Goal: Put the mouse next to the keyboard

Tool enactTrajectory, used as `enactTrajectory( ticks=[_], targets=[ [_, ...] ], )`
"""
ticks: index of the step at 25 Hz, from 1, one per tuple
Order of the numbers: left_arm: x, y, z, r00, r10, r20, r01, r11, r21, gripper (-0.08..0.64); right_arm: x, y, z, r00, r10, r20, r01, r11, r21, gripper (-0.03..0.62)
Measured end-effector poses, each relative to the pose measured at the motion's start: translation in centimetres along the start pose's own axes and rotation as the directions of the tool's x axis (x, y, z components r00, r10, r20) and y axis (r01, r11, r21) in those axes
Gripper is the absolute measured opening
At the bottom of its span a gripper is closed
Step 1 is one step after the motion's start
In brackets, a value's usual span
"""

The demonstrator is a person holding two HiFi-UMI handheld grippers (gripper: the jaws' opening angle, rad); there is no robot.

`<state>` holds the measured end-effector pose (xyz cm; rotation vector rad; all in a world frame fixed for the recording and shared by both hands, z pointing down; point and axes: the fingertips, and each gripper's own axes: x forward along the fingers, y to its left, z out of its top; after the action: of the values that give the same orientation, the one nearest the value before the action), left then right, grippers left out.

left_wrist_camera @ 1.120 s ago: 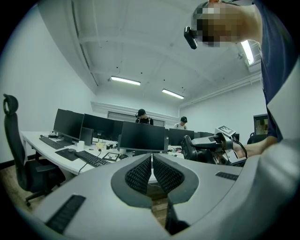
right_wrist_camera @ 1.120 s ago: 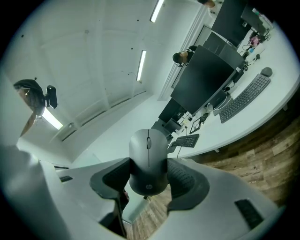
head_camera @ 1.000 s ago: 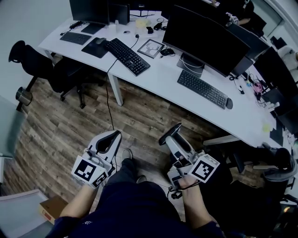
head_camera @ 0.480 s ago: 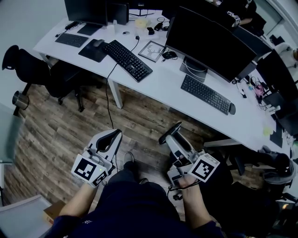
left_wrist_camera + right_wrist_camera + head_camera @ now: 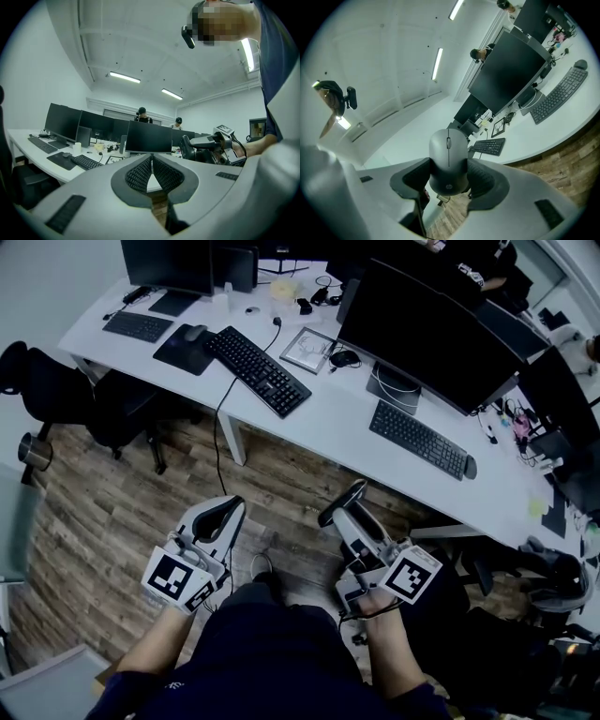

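A grey mouse sits pinched between the jaws of my right gripper, its nose pointing away from me. In the head view that gripper hangs over the wooden floor, short of the white desk. A black keyboard lies on the desk in front of the large monitor, seen in the right gripper view as the keyboard. My left gripper is beside the right one, also over the floor, shut with nothing in it.
A second keyboard and a mouse pad lie further left on the desk. Another mouse rests at the right end of the near keyboard. Black office chairs stand at left and right. A desk leg and cable hang ahead.
The desk has slid a little nearer and lower in the head view. Both grippers keep their pose, the right one still holding the mouse.
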<state>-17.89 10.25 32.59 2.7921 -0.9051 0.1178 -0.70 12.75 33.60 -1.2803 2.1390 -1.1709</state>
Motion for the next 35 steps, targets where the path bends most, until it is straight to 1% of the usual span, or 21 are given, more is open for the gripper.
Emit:
enactTrajectory(
  ticks=[4,8,11,22,28,35],
  targets=[
    [0.6,1.4,0.4,1.0,-0.009,0.003,0.009,1.0,0.001,0.038,1.7,0.6,0.7,1.0,0.015,0.0,-0.015,0.999,-0.041,0.252],
    [1.1,2.6,0.5,1.0,-0.02,0.002,0.02,1.0,0.003,0.038,2.7,0.1,1.0,1.0,0.003,0.01,-0.003,1.0,-0.024,0.252],
    [1.5,3.2,0.7,1.0,-0.026,0.003,0.026,1.0,0.005,0.038,3.4,0.3,1.4,1.0,0.006,0.013,-0.006,0.999,-0.038,0.252],
    [2.7,5.2,1.3,1.0,-0.025,0.007,0.025,1.0,0.005,0.038,5.5,-0.2,2.5,1.0,0.009,0.01,-0.008,0.999,-0.04,0.252],
    [4.2,5.9,1.5,1.0,-0.018,0.01,0.018,1.0,0.004,0.038,6.4,-1.4,3.5,1.0,0.007,0.007,-0.007,0.999,-0.034,0.252],
    [7.0,7.3,1.6,1.0,0.011,-0.002,-0.011,1.0,0.002,0.038,8.3,-3.7,5.6,1.0,0.028,-0.009,-0.028,0.999,-0.024,0.252]
  ],
)
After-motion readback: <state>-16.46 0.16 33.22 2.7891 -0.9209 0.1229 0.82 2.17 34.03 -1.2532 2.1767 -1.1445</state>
